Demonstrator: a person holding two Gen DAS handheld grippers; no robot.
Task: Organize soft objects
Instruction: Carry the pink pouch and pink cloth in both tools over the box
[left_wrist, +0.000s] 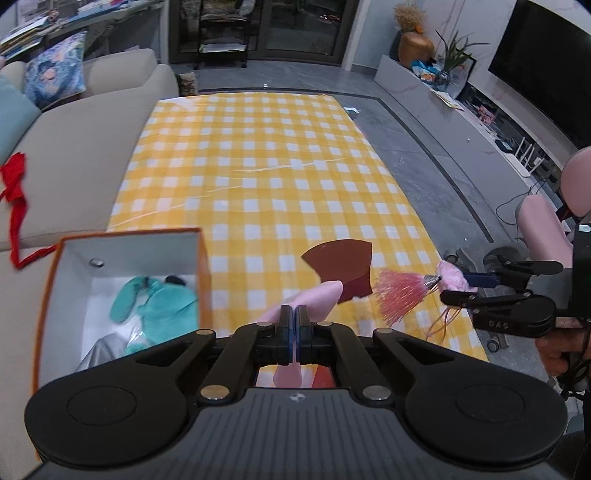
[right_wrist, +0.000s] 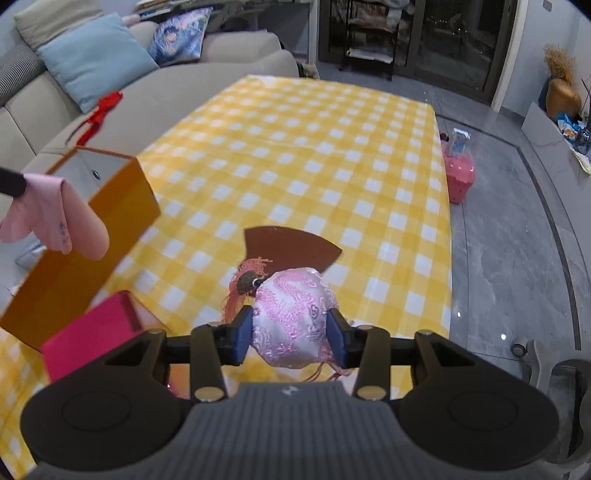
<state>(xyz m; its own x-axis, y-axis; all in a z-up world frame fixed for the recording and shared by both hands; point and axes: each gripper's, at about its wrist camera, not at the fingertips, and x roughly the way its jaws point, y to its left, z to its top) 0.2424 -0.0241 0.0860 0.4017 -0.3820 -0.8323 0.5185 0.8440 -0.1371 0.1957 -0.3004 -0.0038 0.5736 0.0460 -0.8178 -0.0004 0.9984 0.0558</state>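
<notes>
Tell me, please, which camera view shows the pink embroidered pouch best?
The right wrist view: the pink embroidered pouch fills the centre, clamped by the right hand-held gripper, embroidery legible. The left wrist view shows only a sliver at its right, behind the tassel.

A beige sofa (left_wrist: 92, 140) flanks the yellow-checked table (left_wrist: 258, 166) on grey tile floor (left_wrist: 424, 147), dark glass doors (left_wrist: 258, 26) beyond.

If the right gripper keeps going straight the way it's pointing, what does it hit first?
Probably the brown fan-shaped piece on the checkered tablecloth, just ahead of the right gripper and its pink embroidered pouch; depth is unclear.
</notes>
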